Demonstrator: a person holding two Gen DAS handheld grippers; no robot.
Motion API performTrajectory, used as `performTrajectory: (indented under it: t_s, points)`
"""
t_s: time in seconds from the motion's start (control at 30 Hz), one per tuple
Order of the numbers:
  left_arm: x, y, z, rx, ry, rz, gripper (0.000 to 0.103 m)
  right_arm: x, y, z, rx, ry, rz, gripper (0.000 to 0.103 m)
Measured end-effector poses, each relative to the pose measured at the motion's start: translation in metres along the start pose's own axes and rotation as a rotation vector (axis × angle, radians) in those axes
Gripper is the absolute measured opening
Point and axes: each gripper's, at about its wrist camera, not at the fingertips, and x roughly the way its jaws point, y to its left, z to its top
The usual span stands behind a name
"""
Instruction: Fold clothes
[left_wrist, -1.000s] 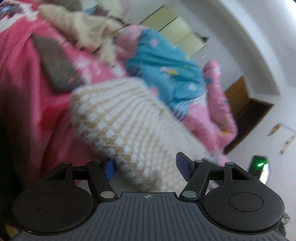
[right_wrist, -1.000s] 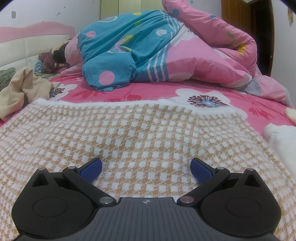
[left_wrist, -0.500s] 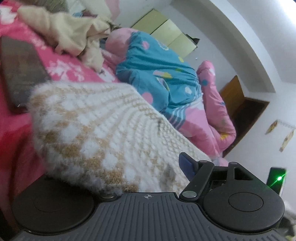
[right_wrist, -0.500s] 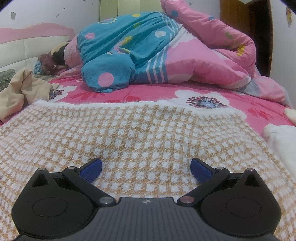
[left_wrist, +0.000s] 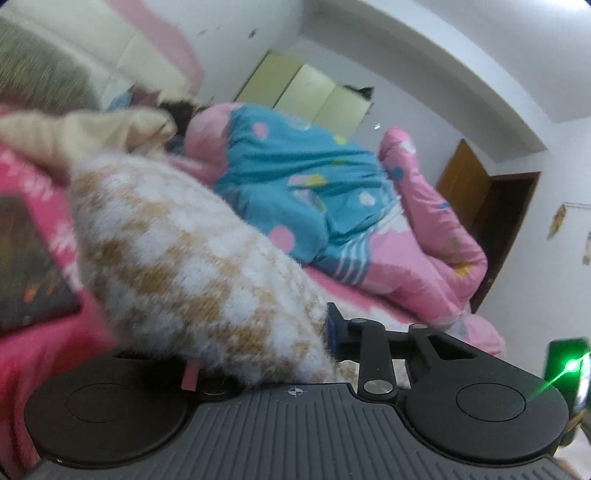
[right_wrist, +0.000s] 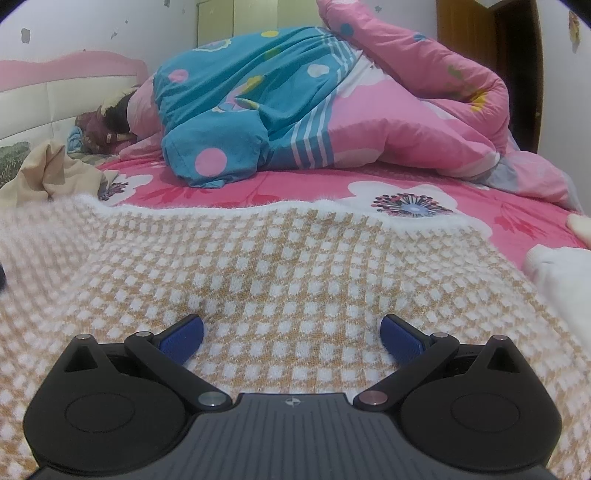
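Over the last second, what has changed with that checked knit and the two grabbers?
The left gripper closed on a fold of the checked knit and lifted it, bunched, off the pink bedsheet. The right gripper stayed open, hovering over the flat part of the knit; the quilt hasn't moved.

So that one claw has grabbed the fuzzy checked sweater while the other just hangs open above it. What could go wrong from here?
1. The left gripper seems to pinch only an edge of the checked sweater; the thick, fluffy knit might slip out mid-fold.
2. The right gripper is open and pins nothing, so the flat part may drag and bunch.
3. A dark flat object lies on the pink bedsheet beside the lifted part; the swinging knit could sweep it along.
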Motion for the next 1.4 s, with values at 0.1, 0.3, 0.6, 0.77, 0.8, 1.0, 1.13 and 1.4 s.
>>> performTrajectory:
  t_s: [0.1, 0.3, 0.6, 0.77, 0.8, 1.0, 1.13, 1.4]
  points:
    - [0.002, -0.028, 0.009, 0.107, -0.041, -0.063, 0.027, -0.001, 0.002, -0.001, -0.008, -0.004, -0.007, 0.103]
    - [0.009, -0.078, 0.012, 0.279, -0.058, -0.167, 0.025, -0.003, -0.006, -0.002, 0.020, -0.012, 0.021, 0.103]
    - [0.006, -0.087, 0.016, 0.394, -0.073, -0.155, 0.025, -0.074, -0.021, -0.024, -0.069, -0.193, 0.149, 0.075]
    - [0.003, -0.084, 0.011, 0.406, -0.078, -0.166, 0.024, -0.067, 0.006, -0.046, -0.272, -0.143, 0.237, 0.043]
    - [0.002, -0.084, 0.010, 0.408, -0.079, -0.168, 0.024, -0.066, 0.006, -0.041, -0.282, -0.124, 0.248, 0.042]
    - [-0.001, -0.075, 0.006, 0.412, -0.085, -0.185, 0.024, -0.037, -0.002, 0.020, -0.142, -0.046, 0.309, 0.019]
    - [-0.002, -0.067, 0.004, 0.398, -0.085, -0.198, 0.023, 0.021, 0.009, 0.040, -0.139, 0.085, 0.308, 0.017]
    - [-0.001, -0.058, 0.007, 0.398, -0.080, -0.227, 0.023, 0.069, -0.002, 0.072, 0.008, 0.173, 0.324, 0.011]
